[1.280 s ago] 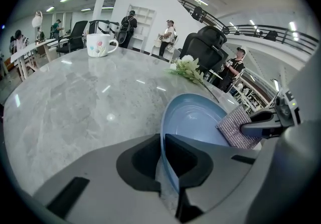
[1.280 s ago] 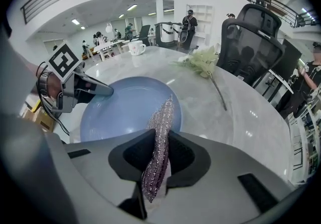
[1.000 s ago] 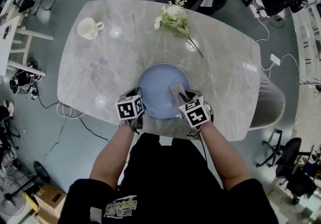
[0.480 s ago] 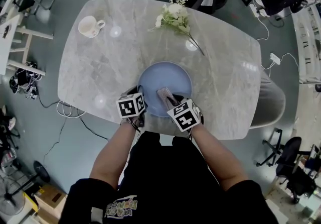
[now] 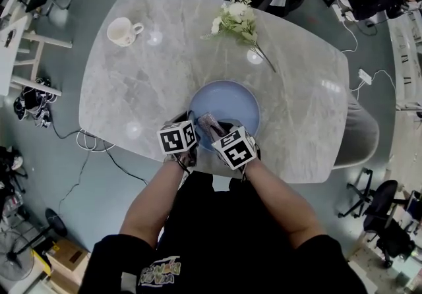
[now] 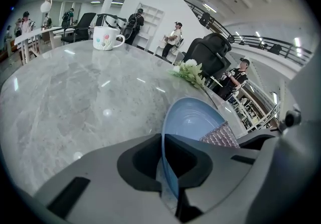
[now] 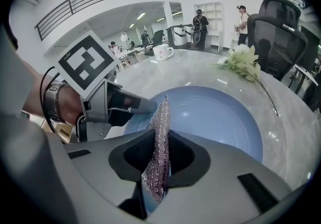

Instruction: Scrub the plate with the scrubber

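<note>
Grey marble table (image 5: 132, 88) is seen under the work, with a mug (image 5: 124, 31) and a spray of flowers (image 5: 237, 21) lying well beyond both tools. The blue plate (image 5: 231, 105) is found directly ahead of the left gripper (image 6: 168, 178). That gripper's jaws are closed to a narrow slit on the plate's near rim, so the plate is pinned in place. The scrubber (image 7: 159, 132), a glittery mesh cloth, is clamped edge-on between the jaws of the right gripper (image 7: 159, 168). Its free end reaches forward past the jaw tips and appears to rest on the plate's inner face. The left gripper is met just beside the right one's tips, on their left.

The task is judged to be under way: the plate is steadied and the scrubber is applied to it. No dirt, foam or water can be made out on the plate, so how much has been cleaned cannot be told. The broad far part of the plate, ahead of the right gripper, is presumably still to be gone over.

Compared with the earlier head view, the right gripper and scrubber have been carried across the plate from its right-hand part toward the left gripper, and are now close beside it. The left gripper's hold on the rim is unchanged, and the plate has not been shifted on the table.
</note>
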A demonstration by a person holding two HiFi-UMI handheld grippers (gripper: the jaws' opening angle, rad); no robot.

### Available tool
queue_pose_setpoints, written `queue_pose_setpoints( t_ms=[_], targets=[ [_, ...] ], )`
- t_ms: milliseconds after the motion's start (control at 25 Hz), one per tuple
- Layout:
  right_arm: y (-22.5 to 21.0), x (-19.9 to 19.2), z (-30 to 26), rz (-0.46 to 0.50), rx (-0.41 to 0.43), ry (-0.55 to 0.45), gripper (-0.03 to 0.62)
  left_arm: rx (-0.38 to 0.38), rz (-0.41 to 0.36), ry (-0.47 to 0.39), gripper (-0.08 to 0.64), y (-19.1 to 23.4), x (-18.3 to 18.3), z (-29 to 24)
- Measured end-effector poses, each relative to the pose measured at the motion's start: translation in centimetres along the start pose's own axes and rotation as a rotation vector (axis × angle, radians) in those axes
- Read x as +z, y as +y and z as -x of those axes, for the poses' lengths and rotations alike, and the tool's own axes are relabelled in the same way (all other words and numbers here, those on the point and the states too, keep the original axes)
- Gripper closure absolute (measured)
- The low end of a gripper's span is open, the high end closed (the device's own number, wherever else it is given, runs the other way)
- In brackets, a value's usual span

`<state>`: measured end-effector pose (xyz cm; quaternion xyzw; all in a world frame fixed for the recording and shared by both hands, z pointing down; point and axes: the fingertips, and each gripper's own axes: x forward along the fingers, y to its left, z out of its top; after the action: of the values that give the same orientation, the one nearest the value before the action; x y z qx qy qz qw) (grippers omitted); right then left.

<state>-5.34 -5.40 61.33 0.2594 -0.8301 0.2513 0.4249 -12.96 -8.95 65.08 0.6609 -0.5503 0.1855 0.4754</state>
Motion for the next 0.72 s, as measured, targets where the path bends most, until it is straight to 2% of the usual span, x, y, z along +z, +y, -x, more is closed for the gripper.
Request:
queue_pose_setpoints(
  t_ms=[320, 560, 720],
  targets=[
    [-1.2, 0.5, -1.8, -0.092, -0.01, 0.01, 0.517, -0.027, 0.007, 0.014, 0.529, 0.1, -0.1, -0.2],
    [-1.9, 0.5, -2.4, -0.097, -0.008, 0.023, 0.514, -0.047, -0.012, 0.021, 0.529, 0.1, 0.0, -0.3],
    [-2.4, 0.9, -2.5, -0.056, -0.012, 0.03, 0.511, -0.057, -0.033, 0.029, 0.529, 0.0, 0.0, -0.4]
  ],
)
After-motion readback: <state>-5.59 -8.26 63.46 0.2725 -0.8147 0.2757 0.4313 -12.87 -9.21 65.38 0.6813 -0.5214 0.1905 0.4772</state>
